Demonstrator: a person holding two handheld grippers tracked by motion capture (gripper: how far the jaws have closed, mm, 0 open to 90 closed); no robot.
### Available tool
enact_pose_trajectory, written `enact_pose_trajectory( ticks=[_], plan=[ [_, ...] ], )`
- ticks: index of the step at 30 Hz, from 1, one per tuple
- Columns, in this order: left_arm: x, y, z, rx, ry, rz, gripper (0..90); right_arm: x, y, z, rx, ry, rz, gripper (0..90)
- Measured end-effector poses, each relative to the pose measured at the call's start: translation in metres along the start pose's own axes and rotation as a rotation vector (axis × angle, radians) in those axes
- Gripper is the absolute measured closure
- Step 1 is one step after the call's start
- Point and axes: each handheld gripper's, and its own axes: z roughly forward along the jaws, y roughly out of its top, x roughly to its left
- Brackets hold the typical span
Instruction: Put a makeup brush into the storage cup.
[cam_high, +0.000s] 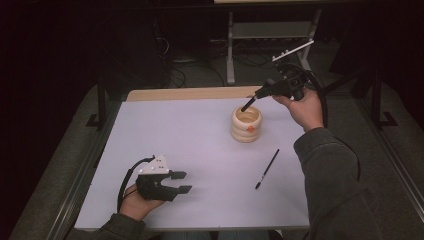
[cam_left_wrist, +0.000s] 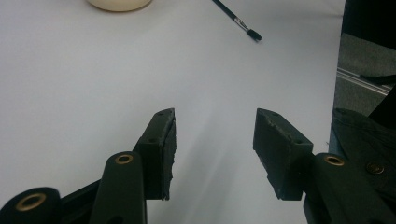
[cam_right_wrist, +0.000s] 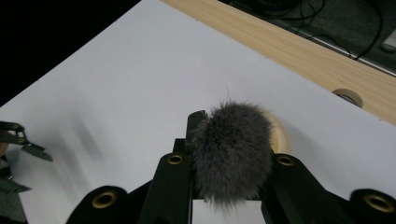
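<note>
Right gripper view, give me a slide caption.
Right gripper grips a fluffy grey brush above the wooden cup.

No text, label, brand, number or sign can be read anywhere in these views. The wooden holder near the tabletop's far edge bears a small orange mark, too small to read.

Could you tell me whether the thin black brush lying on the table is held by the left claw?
No, the thin black brush lies free on the table, apart from the left claw.
</note>
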Motion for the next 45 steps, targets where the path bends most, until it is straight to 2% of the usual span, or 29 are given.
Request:
enact_pose_trajectory(
  ticks=[6, 10, 12, 23, 30, 36, 37, 39, 45],
  plan=[
    [0.0, 0.001, 0.0, -0.017, -0.006, -0.011, 48.2, -0.007, 0.001, 0.005, -0.001, -0.019, 0.025, 76.8],
    [0.001, 0.001, 0.001, 0.005, -0.007, 0.003, 47.9, -0.013, 0.001, 0.011, -0.003, -0.032, 0.047, 76.8],
    [0.001, 0.001, 0.001, 0.003, -0.007, 0.003, 47.8, -0.013, 0.002, 0.013, 0.008, -0.045, 0.04, 76.8],
    [0.002, 0.002, 0.0, -0.01, -0.007, -0.003, 46.4, -0.023, -0.003, 0.025, 0.006, -0.057, 0.082, 76.8],
    [0.002, 0.001, 0.0, -0.006, -0.006, -0.009, 45.4, -0.025, -0.008, 0.033, 0.018, -0.064, 0.082, 76.7],
    [0.002, 0.002, -0.001, -0.01, -0.003, -0.004, 44.7, -0.027, -0.014, 0.04, 0.032, -0.06, 0.094, 76.6],
    [0.001, 0.001, 0.0, -0.01, -0.003, -0.02, 44.7, -0.028, -0.015, 0.042, 0.038, -0.059, 0.093, 76.6],
    [0.002, 0.001, -0.001, -0.007, 0.0, -0.016, 44.7, -0.029, -0.018, 0.044, 0.048, -0.055, 0.105, 76.5],
    [0.001, 0.002, 0.0, -0.001, -0.003, -0.008, 44.5, -0.031, -0.026, 0.049, 0.026, -0.032, 0.106, 76.3]
  ],
)
